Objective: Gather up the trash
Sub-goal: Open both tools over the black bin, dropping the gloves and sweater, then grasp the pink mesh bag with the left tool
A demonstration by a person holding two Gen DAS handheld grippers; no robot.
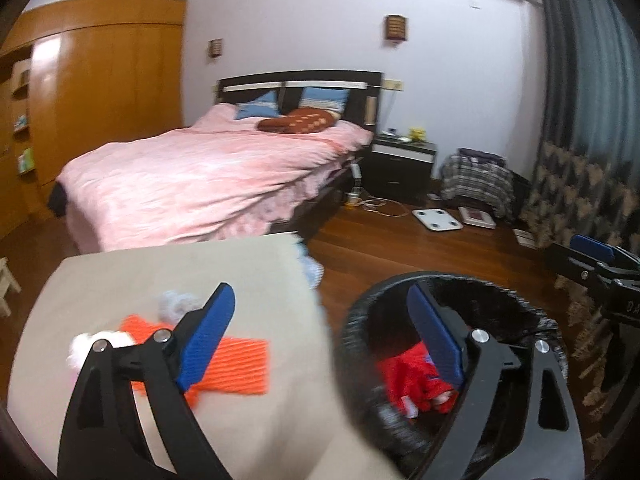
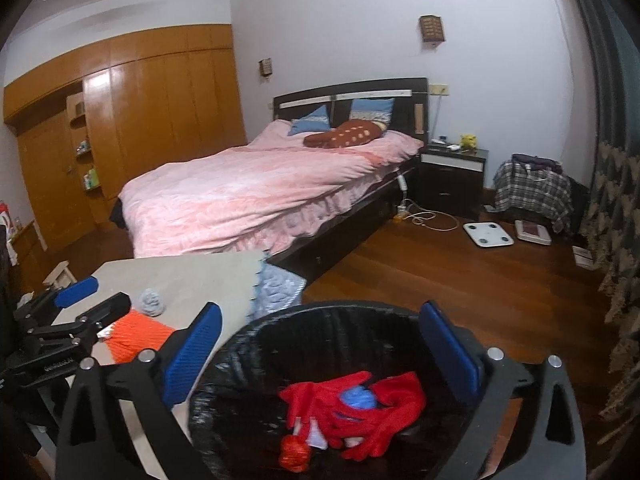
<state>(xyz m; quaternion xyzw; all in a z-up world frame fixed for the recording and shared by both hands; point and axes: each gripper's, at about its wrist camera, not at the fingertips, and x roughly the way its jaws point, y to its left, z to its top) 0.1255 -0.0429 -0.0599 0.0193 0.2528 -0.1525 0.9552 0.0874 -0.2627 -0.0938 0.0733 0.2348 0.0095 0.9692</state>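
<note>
A black bin (image 2: pixel 280 316) stands on the floor beside a beige table (image 2: pixel 192 276) and holds crumpled red trash (image 2: pixel 352 408). My right gripper (image 2: pixel 320 320) hangs open just above the bin's mouth, with nothing between its blue pads. In the left wrist view my left gripper (image 1: pixel 320 300) is also open and straddles the table's edge and the bin (image 1: pixel 360 320). On the table (image 1: pixel 160 272) lie orange netting (image 1: pixel 236 364), a white tissue wad (image 1: pixel 176 304) and a pinkish wad (image 1: pixel 86 346). The left gripper (image 2: pixel 94 296) also shows at the table's left.
Behind the table stands a bed with a pink cover (image 2: pixel 256 192), and a wooden wardrobe (image 2: pixel 160 120) lines the left wall. A dark nightstand (image 2: pixel 452 176), a white scale (image 2: pixel 488 234) and a plaid-covered seat (image 2: pixel 532 192) sit on the wood floor. A patterned curtain (image 2: pixel 616 220) hangs at right.
</note>
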